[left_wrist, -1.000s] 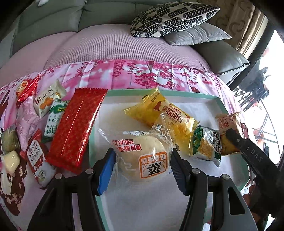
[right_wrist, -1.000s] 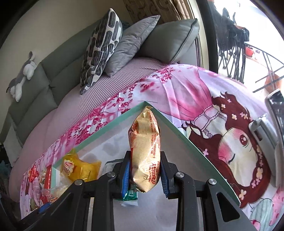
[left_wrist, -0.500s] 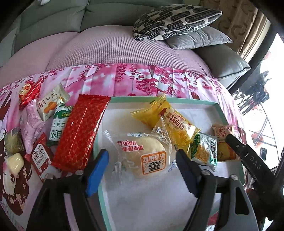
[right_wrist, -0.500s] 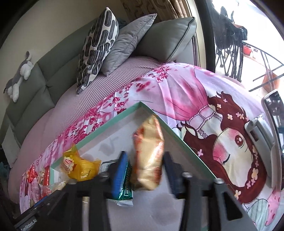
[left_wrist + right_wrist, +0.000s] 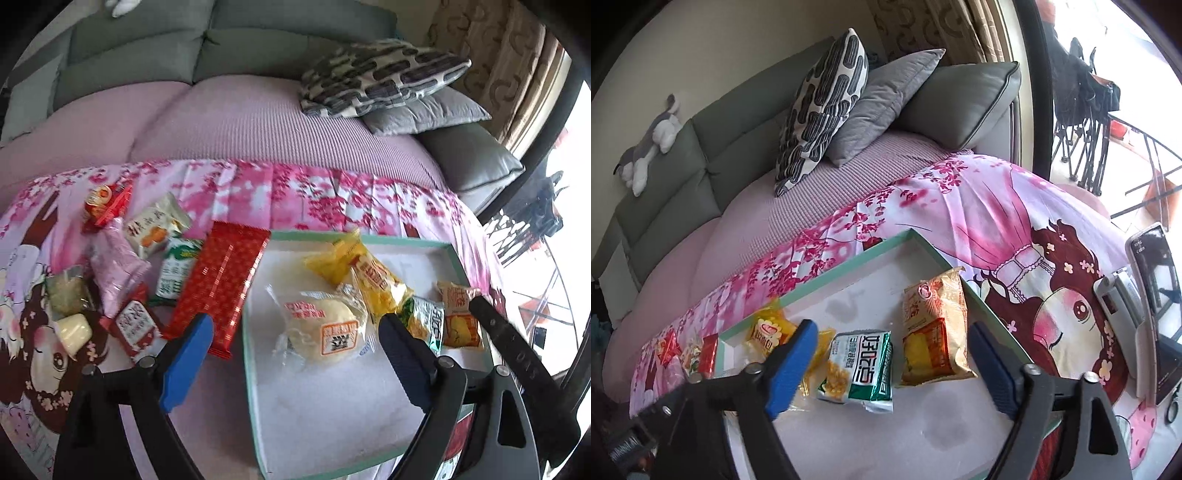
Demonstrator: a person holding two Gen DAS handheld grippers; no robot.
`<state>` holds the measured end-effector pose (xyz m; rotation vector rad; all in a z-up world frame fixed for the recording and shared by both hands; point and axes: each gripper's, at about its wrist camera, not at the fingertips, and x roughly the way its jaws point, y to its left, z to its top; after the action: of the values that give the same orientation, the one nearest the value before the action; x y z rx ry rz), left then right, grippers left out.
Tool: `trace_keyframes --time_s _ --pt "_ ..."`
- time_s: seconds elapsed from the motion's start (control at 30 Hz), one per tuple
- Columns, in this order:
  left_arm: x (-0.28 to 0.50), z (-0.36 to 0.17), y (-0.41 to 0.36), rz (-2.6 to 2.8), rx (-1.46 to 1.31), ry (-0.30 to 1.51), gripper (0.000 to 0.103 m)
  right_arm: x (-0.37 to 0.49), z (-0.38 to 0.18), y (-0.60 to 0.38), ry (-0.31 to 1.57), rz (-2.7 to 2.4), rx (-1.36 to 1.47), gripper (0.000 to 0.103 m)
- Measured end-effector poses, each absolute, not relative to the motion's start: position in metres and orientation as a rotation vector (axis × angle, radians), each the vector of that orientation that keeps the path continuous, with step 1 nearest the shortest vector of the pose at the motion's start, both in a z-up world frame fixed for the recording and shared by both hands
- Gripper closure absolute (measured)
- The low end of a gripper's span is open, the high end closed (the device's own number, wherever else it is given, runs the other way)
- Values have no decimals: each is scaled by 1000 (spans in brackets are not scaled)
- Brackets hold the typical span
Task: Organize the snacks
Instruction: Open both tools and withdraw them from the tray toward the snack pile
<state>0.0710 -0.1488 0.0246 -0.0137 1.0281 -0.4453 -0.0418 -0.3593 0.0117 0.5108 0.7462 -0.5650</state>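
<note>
- Jaws: your left gripper [image 5: 295, 354] and right gripper [image 5: 890, 365] have just opened wide, gripping nothing.
- Bun [image 5: 325, 325] and orange packet [image 5: 934, 328] released, lying in tray [image 5: 255, 406].
- Loose snacks at nine o'clock, red packet [image 5: 221, 288] next.

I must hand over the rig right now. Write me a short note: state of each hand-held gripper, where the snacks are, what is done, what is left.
Left hand-held gripper: open, empty, jaws just opened; the bun packet lies released in the tray.
Right hand-held gripper: open, empty, jaws just opened; the orange packet lies flat in the tray.
Done: also in the tray are the yellow packet and the green corn packet.
Left: the long red packet overlapping the tray's left rim, and the small packets on the pink cloth.
</note>
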Motion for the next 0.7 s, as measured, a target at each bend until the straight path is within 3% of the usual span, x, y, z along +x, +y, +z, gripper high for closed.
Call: trace_keyframes --time_s 0.13,0.27,0.7 --pt "73 30 -143 -415 -15 1007 4 -40 11 -352 767 -551 492 11" --pt "78 29 -132 -369 -50 1008 4 -39 11 -345 774 -534 482 0" --pt "86 29 -83 -190 -58 898 3 -23 16 -311 788 -446 419 0"
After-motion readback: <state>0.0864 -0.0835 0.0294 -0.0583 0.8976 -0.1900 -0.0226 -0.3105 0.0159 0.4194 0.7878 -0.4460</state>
